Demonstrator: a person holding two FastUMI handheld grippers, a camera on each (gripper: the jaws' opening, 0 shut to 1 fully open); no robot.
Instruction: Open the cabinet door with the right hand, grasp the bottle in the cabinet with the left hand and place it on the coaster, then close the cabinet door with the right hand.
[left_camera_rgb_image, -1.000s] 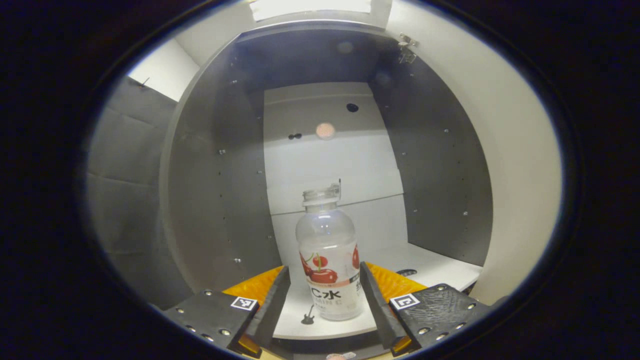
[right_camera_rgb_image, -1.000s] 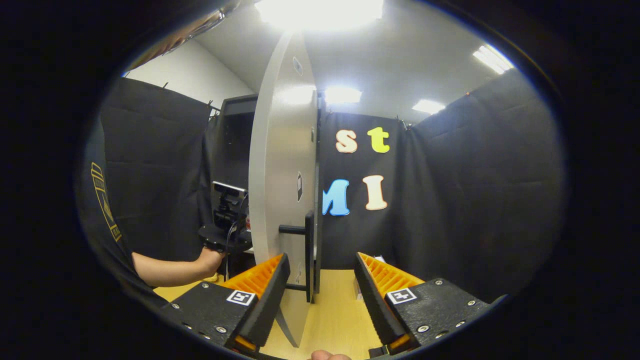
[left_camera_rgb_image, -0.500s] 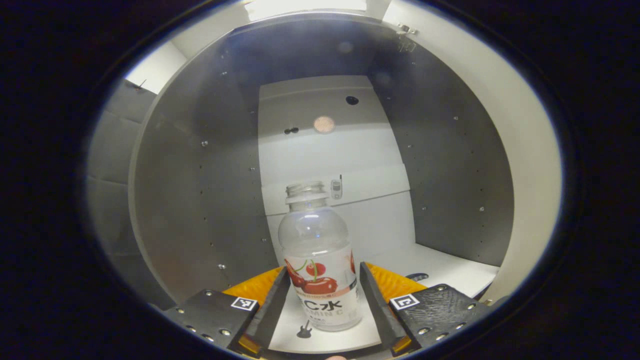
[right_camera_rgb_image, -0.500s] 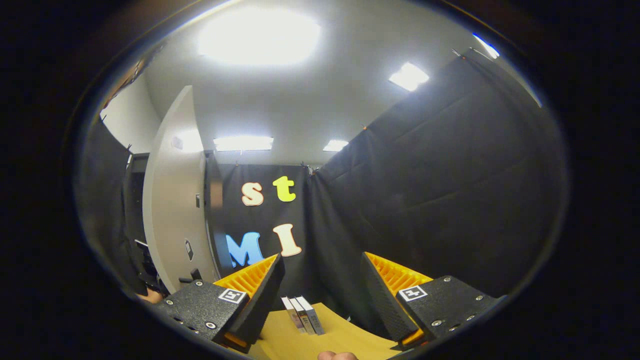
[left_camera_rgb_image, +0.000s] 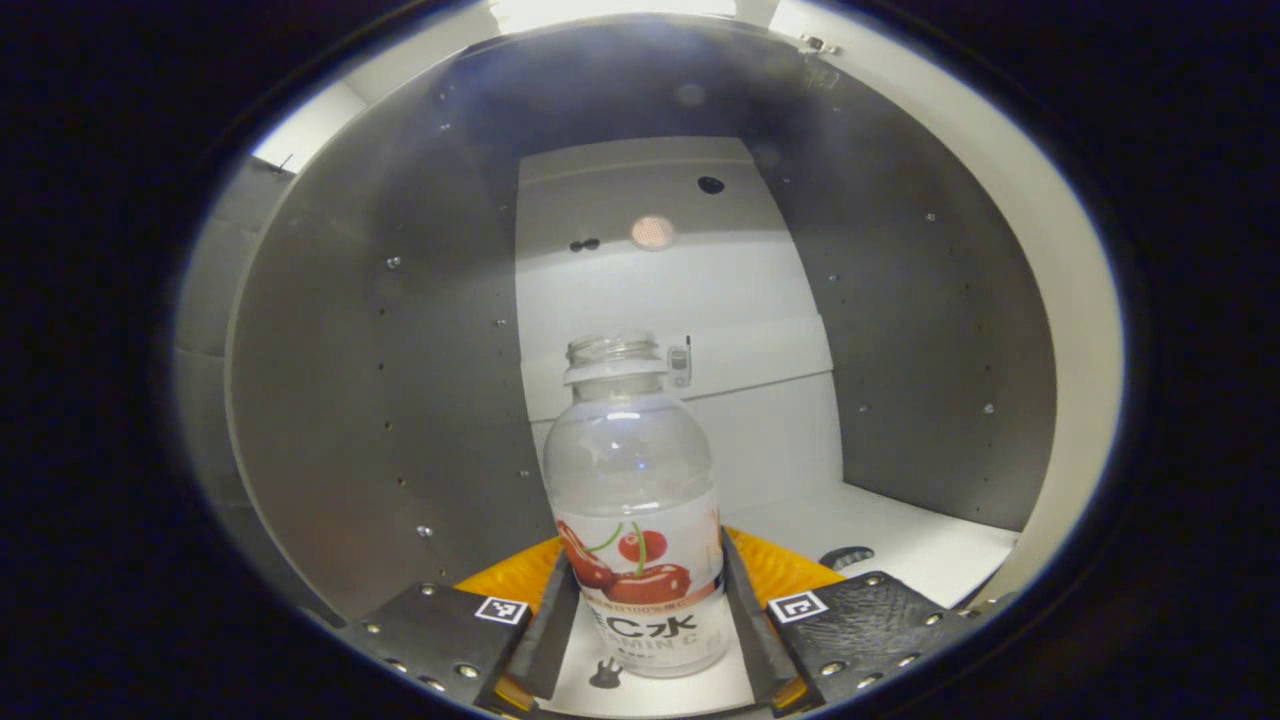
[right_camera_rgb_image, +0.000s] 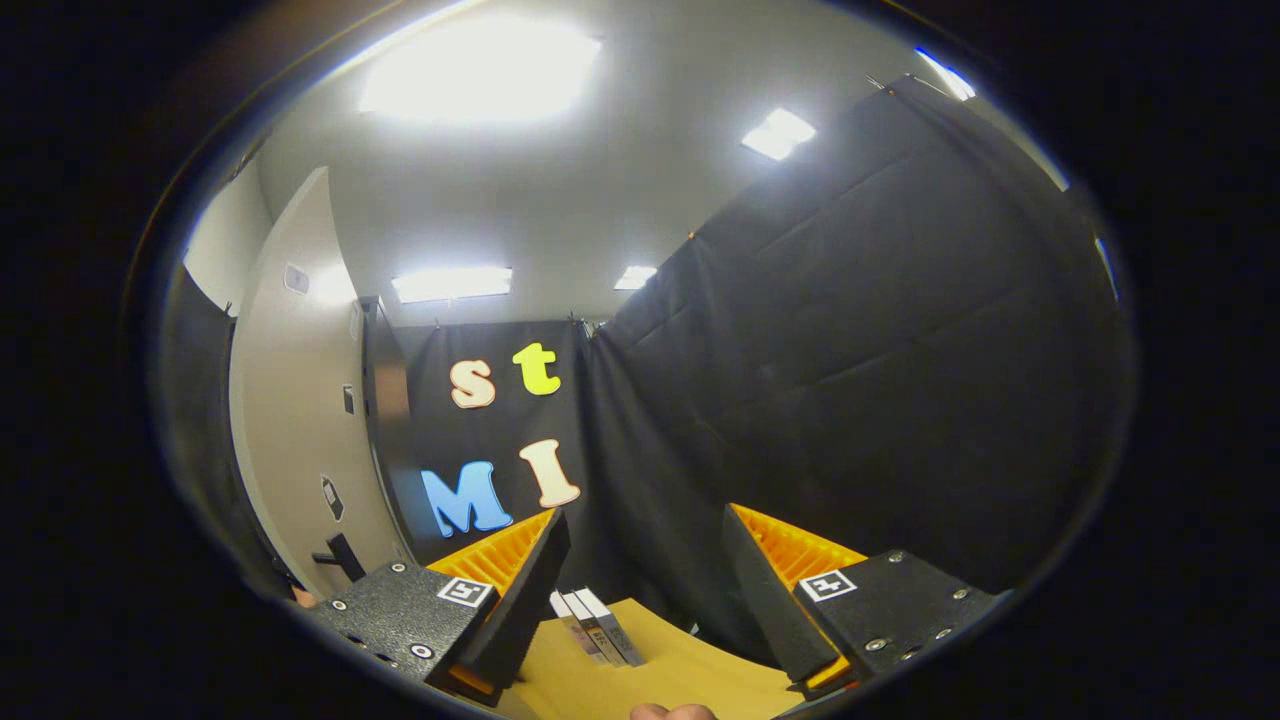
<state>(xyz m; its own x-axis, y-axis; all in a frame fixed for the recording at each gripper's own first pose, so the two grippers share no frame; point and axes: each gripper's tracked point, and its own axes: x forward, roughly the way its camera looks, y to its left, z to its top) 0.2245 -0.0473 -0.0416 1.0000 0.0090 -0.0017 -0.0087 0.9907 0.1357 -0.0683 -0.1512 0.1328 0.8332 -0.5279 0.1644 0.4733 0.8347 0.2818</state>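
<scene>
A clear, capless bottle with a cherry label stands upright on the white shelf inside the open cabinet. My left gripper reaches into the cabinet, and both its fingers lie against the sides of the bottle's label. In the right gripper view, my right gripper is open with nothing between its fingers, held away from the cabinet and facing the black cloth wall. The white cabinet door stands open at the left of that view, with its black handle low down.
Dark grey side walls close in on both sides of the bottle, with a white back panel behind it. A small dark sticker lies on the shelf to the right. Small boxes sit on the wooden table.
My left gripper moved deeper into the cabinet and its fingers closed in around the bottle. My right gripper left the door handle and swung right, toward the cloth wall.
</scene>
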